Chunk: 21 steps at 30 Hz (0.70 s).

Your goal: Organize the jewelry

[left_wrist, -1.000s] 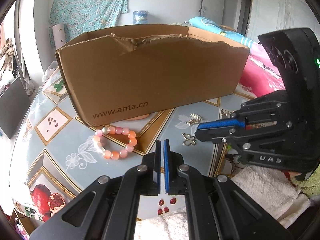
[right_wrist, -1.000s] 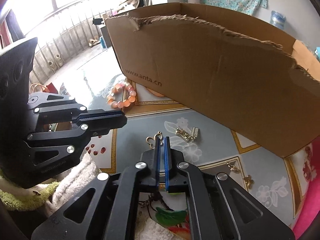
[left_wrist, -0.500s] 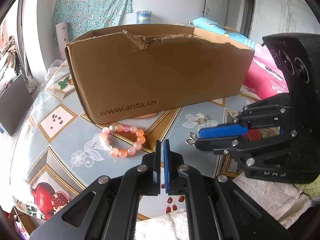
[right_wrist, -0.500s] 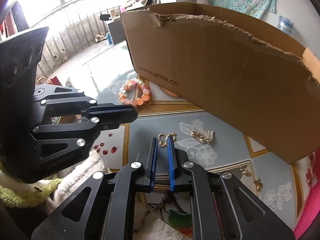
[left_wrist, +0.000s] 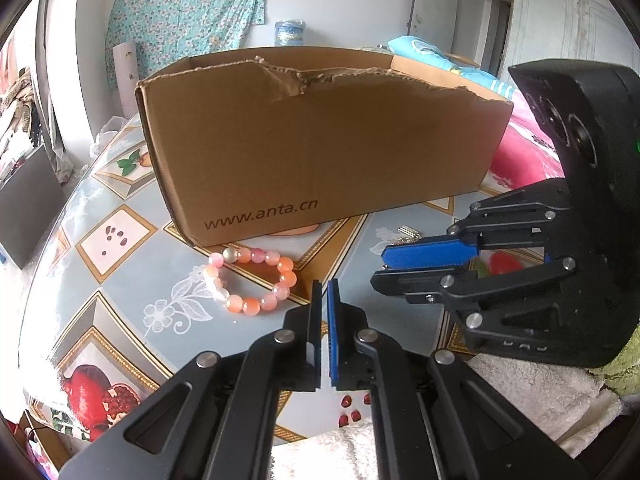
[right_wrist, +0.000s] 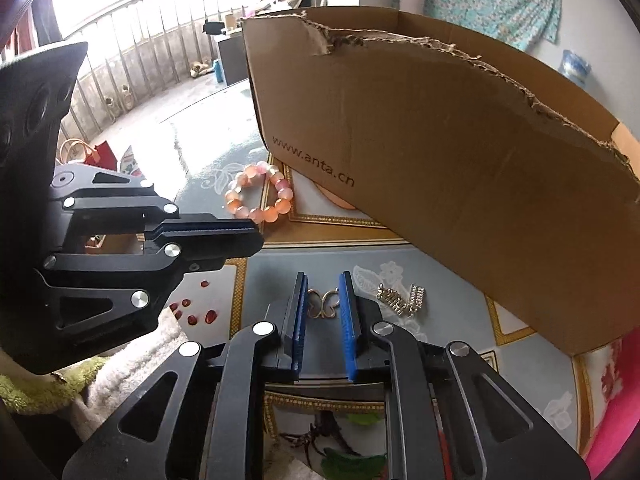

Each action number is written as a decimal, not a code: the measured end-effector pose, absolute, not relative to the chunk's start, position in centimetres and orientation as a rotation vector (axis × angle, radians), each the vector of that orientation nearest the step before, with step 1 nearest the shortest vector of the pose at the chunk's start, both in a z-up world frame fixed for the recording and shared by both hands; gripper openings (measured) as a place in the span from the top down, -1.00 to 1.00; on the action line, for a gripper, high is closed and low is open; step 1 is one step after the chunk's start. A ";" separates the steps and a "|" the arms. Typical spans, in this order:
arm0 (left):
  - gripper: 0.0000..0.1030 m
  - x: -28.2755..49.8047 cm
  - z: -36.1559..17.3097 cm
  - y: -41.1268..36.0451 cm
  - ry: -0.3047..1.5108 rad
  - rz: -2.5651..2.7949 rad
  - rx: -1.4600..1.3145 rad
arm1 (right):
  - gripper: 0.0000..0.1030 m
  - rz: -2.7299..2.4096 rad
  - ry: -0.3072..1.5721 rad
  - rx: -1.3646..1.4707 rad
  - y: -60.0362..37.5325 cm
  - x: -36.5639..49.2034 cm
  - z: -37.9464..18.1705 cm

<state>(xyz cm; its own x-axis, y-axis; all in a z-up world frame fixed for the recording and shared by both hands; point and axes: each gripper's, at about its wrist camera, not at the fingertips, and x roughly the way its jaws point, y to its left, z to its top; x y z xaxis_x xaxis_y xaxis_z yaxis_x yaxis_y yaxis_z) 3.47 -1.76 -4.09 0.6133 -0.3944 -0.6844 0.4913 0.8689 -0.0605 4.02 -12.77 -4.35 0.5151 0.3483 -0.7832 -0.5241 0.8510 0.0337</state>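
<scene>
A pink and orange bead bracelet [left_wrist: 252,280] lies on the table in front of a brown cardboard box [left_wrist: 320,140]; it also shows in the right wrist view [right_wrist: 258,194]. My left gripper [left_wrist: 324,288] is shut and empty, just right of the bracelet. My right gripper [right_wrist: 323,300] is open, its blue pads on either side of a gold butterfly piece [right_wrist: 322,305] on the table. Silver earrings [right_wrist: 402,300] lie to its right. The box [right_wrist: 440,152] stands behind them.
The table [left_wrist: 120,280] has a glossy fruit-patterned cover. White and green towels [left_wrist: 540,392] lie at the near edge. A pink cushion [left_wrist: 520,152] sits right of the box. Another gold piece [right_wrist: 316,436] lies under my right gripper.
My right gripper has opened from shut and now frames the butterfly piece. Both grippers have drawn back and up a little from the box. My left gripper stays shut.
</scene>
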 end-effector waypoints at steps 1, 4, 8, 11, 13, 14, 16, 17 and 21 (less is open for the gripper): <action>0.95 3.5 -4.1 -1.7 0.754 -0.512 0.137 | 0.74 0.529 0.885 -0.218 -12.9 4.1 -4.3; 0.95 3.5 -4.1 -1.7 0.756 -0.513 0.137 | 0.74 0.526 0.887 -0.206 -13.1 4.2 -4.3; 0.95 3.6 -4.0 -1.7 0.758 -0.514 0.135 | 0.74 0.528 0.893 -0.182 -13.9 4.7 -4.4; 0.95 3.6 -4.0 -1.7 0.758 -0.513 0.135 | 0.74 0.529 0.892 -0.174 -14.2 5.0 -4.2; 0.95 3.6 -4.0 -1.7 0.758 -0.513 0.136 | 0.74 0.528 0.888 -0.164 -14.5 5.0 -4.1; 0.95 3.6 -4.0 -1.7 0.757 -0.513 0.137 | 0.74 0.528 0.884 -0.156 -14.8 4.9 -3.9; 0.95 3.5 -3.9 -1.9 0.753 -0.514 0.138 | 0.74 0.524 0.875 -0.141 -15.3 4.6 -3.4; 0.95 3.5 -3.8 -1.9 0.751 -0.516 0.136 | 0.74 0.517 0.868 -0.132 -15.7 4.3 -3.1; 0.95 3.4 -3.5 -2.7 0.744 -0.536 0.131 | 0.74 0.470 0.862 -0.085 -18.6 3.1 -2.5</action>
<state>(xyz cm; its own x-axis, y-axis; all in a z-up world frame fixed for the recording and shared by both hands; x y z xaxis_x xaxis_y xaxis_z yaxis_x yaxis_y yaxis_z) 3.44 -2.74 -3.47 0.6090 -0.4172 -0.6746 0.5078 0.8584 -0.0725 3.08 -18.62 -2.51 0.5560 0.3633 -0.7476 -0.4310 0.8951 0.1145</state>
